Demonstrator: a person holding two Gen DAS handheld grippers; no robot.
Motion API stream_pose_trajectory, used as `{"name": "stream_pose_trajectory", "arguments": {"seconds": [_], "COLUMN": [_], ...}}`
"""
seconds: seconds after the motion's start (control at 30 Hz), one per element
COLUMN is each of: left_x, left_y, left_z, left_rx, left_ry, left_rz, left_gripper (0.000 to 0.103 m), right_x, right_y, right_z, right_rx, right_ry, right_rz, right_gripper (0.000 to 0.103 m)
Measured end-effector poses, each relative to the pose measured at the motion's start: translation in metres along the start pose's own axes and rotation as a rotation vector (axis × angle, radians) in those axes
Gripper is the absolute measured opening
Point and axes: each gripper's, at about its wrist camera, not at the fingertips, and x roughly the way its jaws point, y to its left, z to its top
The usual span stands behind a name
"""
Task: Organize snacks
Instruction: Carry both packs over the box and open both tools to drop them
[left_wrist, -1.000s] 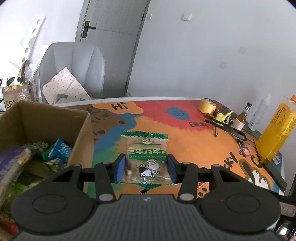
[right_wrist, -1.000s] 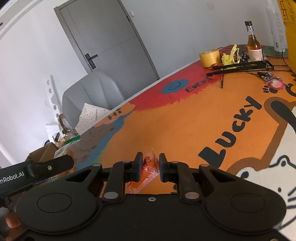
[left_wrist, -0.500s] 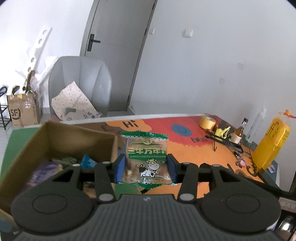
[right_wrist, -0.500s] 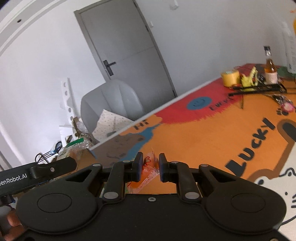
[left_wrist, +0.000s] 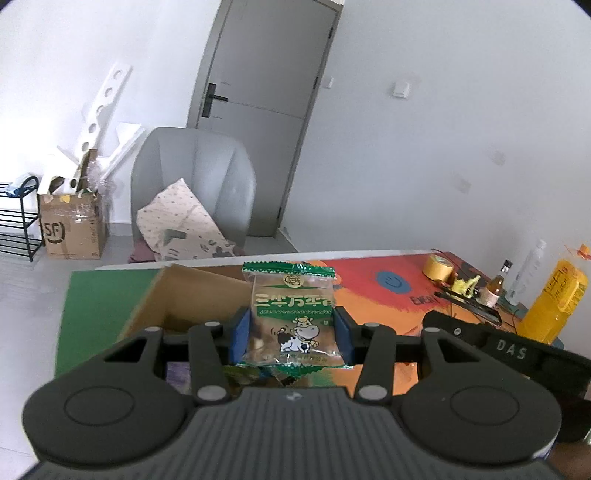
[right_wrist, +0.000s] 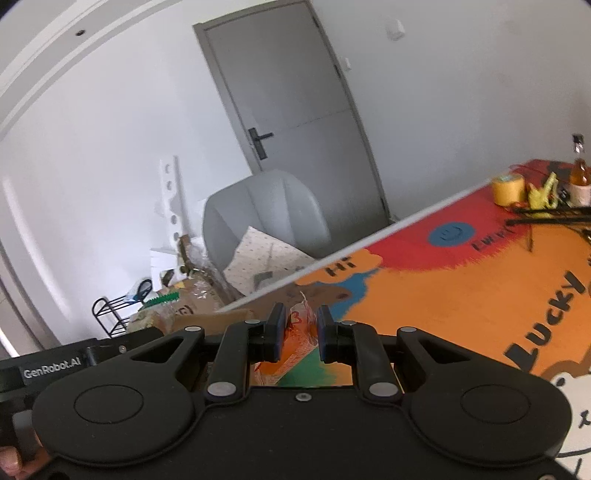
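Observation:
My left gripper (left_wrist: 291, 336) is shut on a green and clear snack packet with a cartoon cow (left_wrist: 293, 314) and holds it upright above the open cardboard box (left_wrist: 184, 295) at the table's left end. My right gripper (right_wrist: 299, 332) is shut on a small orange and clear snack packet (right_wrist: 298, 325), held above the table near the box's edge (right_wrist: 214, 317). The right gripper's body (left_wrist: 509, 347) shows at the right of the left wrist view. The box's contents are mostly hidden behind the left gripper.
The colourful table mat (right_wrist: 461, 288) carries a yellow tape roll (left_wrist: 437, 266), a small brown bottle (left_wrist: 495, 286), a clear bottle (left_wrist: 524, 273) and a tall yellow bottle (left_wrist: 554, 302) at the far right. A grey chair (left_wrist: 192, 184) stands behind the table.
Both grippers have risen and moved left with their packets. The left gripper now sits over the cardboard box; the table has dropped lower in both views.

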Motion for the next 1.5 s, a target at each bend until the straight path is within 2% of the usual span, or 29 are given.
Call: {"name": "stream_pose_trajectory", "arguments": {"seconds": [0.27,0.53,0.63,0.7,0.77,0.93,1.03,1.17,1.23,1.37,1.5], "left_x": [-0.008,0.000,0.005,0.007,0.005,0.000,-0.004,-0.007,-0.008,-0.009,-0.009], "left_y": [0.030,0.050,0.056,0.060,0.063,0.075,0.081,0.088,0.089,0.086,0.080], "left_z": [0.006,0.003,0.001,0.000,-0.001,0.001,0.002,0.004,0.004,0.002,0.000], "left_rx": [-0.040,-0.063,-0.082,-0.095,-0.099,-0.119,-0.125,-0.131,-0.133,-0.131,-0.114], "left_ry": [-0.010,0.031,0.054,0.060,0.051,0.039,0.030,0.025,0.026,0.029,0.036], "left_rz": [0.030,0.022,0.004,-0.001,0.010,0.034,0.052,0.073,0.081,0.086,0.081], "left_gripper": [0.047,0.047,0.052,0.060,0.064,0.067,0.073,0.082,0.085,0.091,0.096], "right_x": [0.005,0.023,0.028,0.031,0.035,0.043,0.048,0.054,0.053,0.046,0.032], "right_y": [0.031,0.061,0.067,0.070,0.072,0.080,0.086,0.089,0.088,0.083,0.074], "right_z": [0.005,0.001,-0.001,-0.001,-0.002,-0.006,-0.007,-0.008,-0.008,-0.010,-0.013], "right_rx": [-0.040,-0.074,-0.082,-0.085,-0.086,-0.088,-0.085,-0.060,-0.057,-0.052,-0.053], "right_ry": [0.005,0.031,0.042,0.047,0.054,0.071,0.080,0.098,0.095,0.097,0.089], "right_rz": [0.046,0.077,0.077,0.075,0.073,0.081,0.093,0.099,0.094,0.066,0.039], "right_gripper": [0.016,0.016,0.016,0.016,0.016,0.016,0.017,0.033,0.045,0.050,0.063]}}
